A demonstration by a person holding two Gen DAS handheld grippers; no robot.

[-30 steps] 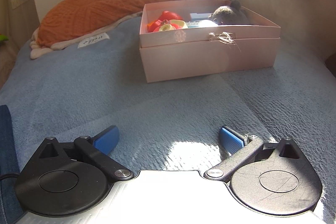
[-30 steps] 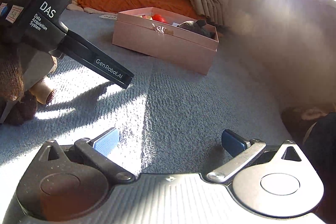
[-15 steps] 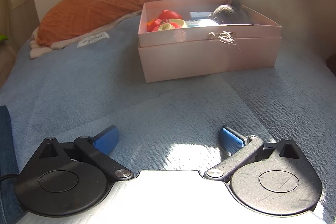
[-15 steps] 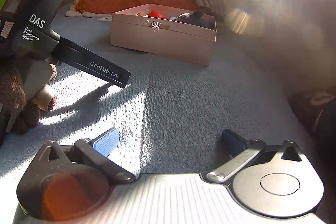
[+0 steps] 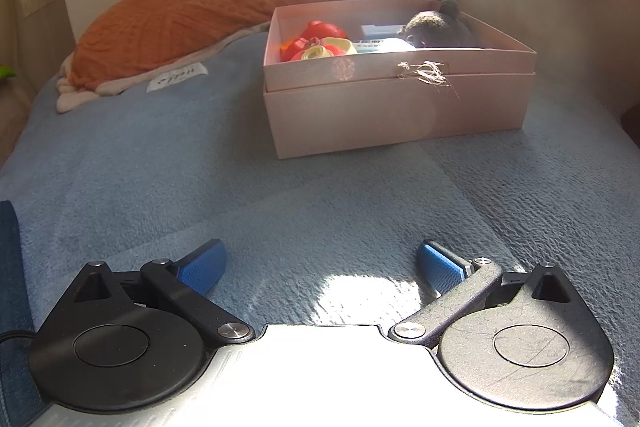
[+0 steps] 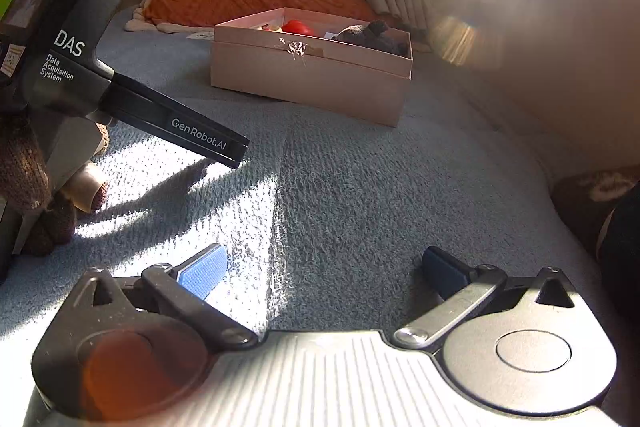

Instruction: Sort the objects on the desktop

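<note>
While both tongs, left (image 5: 320, 263) and right (image 6: 324, 267), stay wide and empty well short of the box (image 5: 400, 115), nothing has shifted; toys (image 5: 316, 45) already lie inside, so sorting looks finished.

Pink cardboard box (image 5: 400, 115), rectangular, lid off, seated in a second matching pink shell that forms its lower half; resting flat on blue blanket of bed, well ahead of both cameras. Frayed straw-coloured tuft (image 5: 428, 73) stuck on front wall near rim.

Inside box, left end: red plastic toy (image 5: 320, 29) with orange part, touching cream-yellow round piece (image 5: 328, 49). Middle: white item with blue print (image 5: 376, 43), details unreadable. Right end: dark brown plush toy (image 5: 436, 29) with round ear, lying against far right wall, top level with rim.

Also seen from right wrist view: box (image 6: 312, 75) corner-on, red toy (image 6: 298, 27) and plush (image 6: 372, 37) showing above rim.
</note>
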